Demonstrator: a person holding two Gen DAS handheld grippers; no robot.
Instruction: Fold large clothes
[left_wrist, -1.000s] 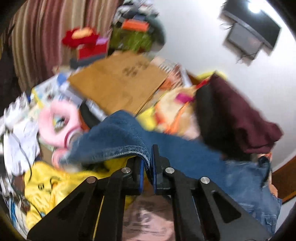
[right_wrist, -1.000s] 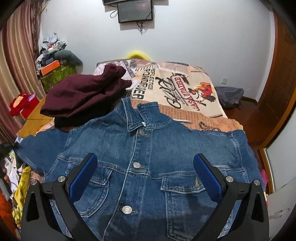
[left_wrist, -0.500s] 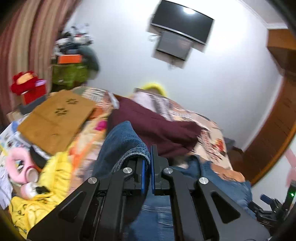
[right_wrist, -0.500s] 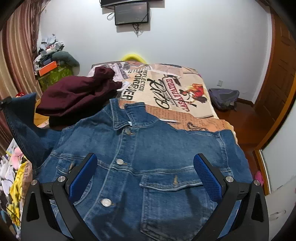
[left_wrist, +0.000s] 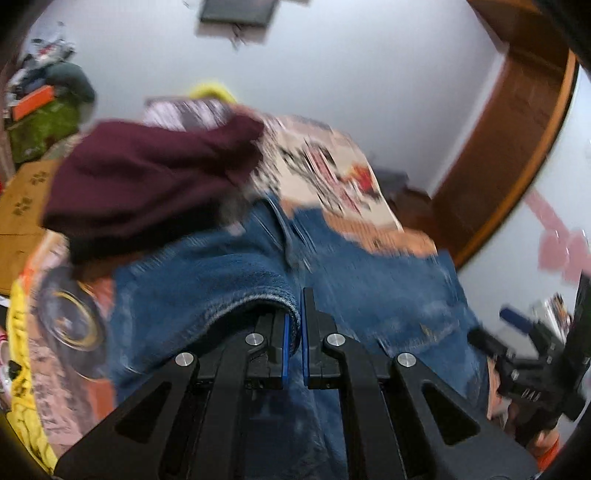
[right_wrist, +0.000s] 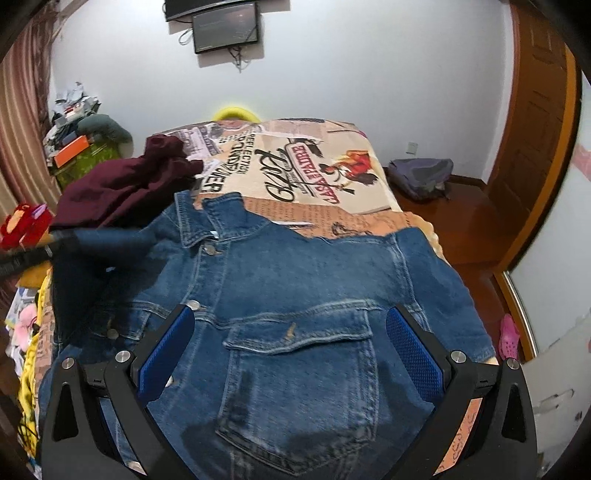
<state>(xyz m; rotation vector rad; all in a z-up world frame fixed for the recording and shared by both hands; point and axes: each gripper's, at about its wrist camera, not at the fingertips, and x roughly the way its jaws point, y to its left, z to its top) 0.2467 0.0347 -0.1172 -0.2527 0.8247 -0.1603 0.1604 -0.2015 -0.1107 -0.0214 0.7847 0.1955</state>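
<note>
A blue denim jacket lies front up on the bed, collar toward the far wall. My left gripper is shut on the cuff of its sleeve, which it holds lifted over the jacket's body. From the right wrist view that raised sleeve hangs blurred at the left, over the jacket's front. My right gripper stands wide open above the chest pocket, with nothing between its blue pads. It also shows at the right edge of the left wrist view as the right gripper.
A maroon garment lies heaped at the bed's far left, beside the collar. The printed bedspread covers the bed. Clutter and yellow cloth crowd the floor at left. A grey bag sits on the wooden floor at right, near the door.
My left gripper has swung the held sleeve from the left side of the bed up and across over the jacket's front. The right gripper has drifted slightly nearer the chest pocket, still open.
</note>
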